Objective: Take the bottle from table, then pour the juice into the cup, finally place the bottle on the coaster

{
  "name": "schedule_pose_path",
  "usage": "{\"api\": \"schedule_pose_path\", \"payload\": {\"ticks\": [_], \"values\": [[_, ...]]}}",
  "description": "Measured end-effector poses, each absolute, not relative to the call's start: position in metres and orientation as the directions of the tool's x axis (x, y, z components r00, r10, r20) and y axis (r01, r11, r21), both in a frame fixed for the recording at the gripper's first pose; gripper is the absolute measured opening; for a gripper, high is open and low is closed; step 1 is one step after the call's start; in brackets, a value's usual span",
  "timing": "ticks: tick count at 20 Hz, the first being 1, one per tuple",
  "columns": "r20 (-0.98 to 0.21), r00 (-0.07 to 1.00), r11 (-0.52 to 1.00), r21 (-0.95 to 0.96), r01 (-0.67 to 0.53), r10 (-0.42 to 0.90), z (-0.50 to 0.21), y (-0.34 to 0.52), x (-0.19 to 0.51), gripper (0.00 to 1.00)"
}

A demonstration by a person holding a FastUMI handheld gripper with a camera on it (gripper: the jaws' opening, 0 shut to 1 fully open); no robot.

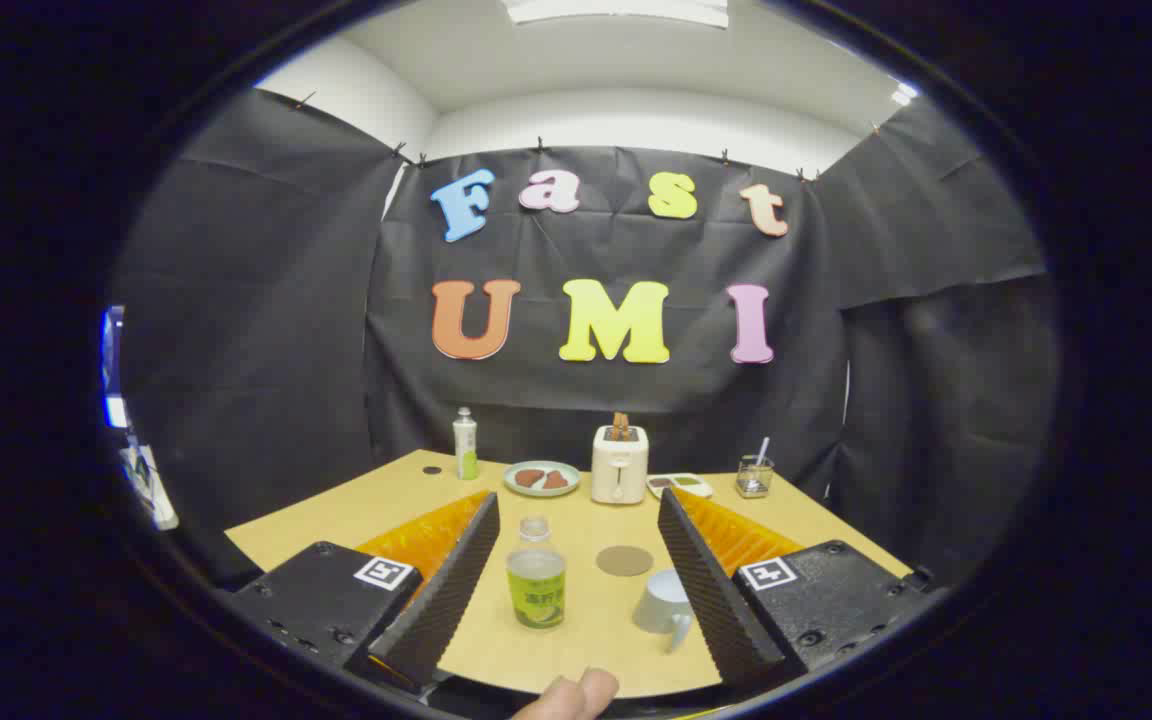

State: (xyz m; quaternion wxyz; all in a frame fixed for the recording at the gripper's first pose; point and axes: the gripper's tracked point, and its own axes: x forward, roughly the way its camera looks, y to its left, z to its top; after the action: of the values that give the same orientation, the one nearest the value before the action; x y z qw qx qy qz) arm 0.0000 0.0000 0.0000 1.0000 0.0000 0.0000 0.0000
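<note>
Hovering gripper (576,590): fingers spread wide, grasping nothing; bottle, coaster and cup all lie ahead between them.
Left finger (446,590): its ribbed face passes close to the bottle's left side; a skewed approach could knock the bottle over.
Bottle (536,585): upright on the table (356,515), near, left of centre, part filled with pale juice; whether a cap sits on the neck cannot be told. A smooth round body may slip if gripped high.
Coaster (624,560): flat, just beyond the gap between bottle and cup, apart from both; an off-centre set-down would leave the bottle overhanging its edge.
Cup (664,603): pale, handle facing near, close beside the right finger (711,590); closing on the bottle could nudge it, and a light cup may tip during pouring.
Far row: second bottle (465,444), plate (541,478), toaster (620,465), glass (754,475), well clear of the work.
</note>
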Motion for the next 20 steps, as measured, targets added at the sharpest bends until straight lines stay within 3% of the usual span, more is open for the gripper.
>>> {"api": "schedule_pose_path", "payload": {"ticks": [20], "values": [[0.022, 1.0, 1.0, 0.024, 0.001, -0.001, 0.016, 0.028, -0.003, 1.0]]}}
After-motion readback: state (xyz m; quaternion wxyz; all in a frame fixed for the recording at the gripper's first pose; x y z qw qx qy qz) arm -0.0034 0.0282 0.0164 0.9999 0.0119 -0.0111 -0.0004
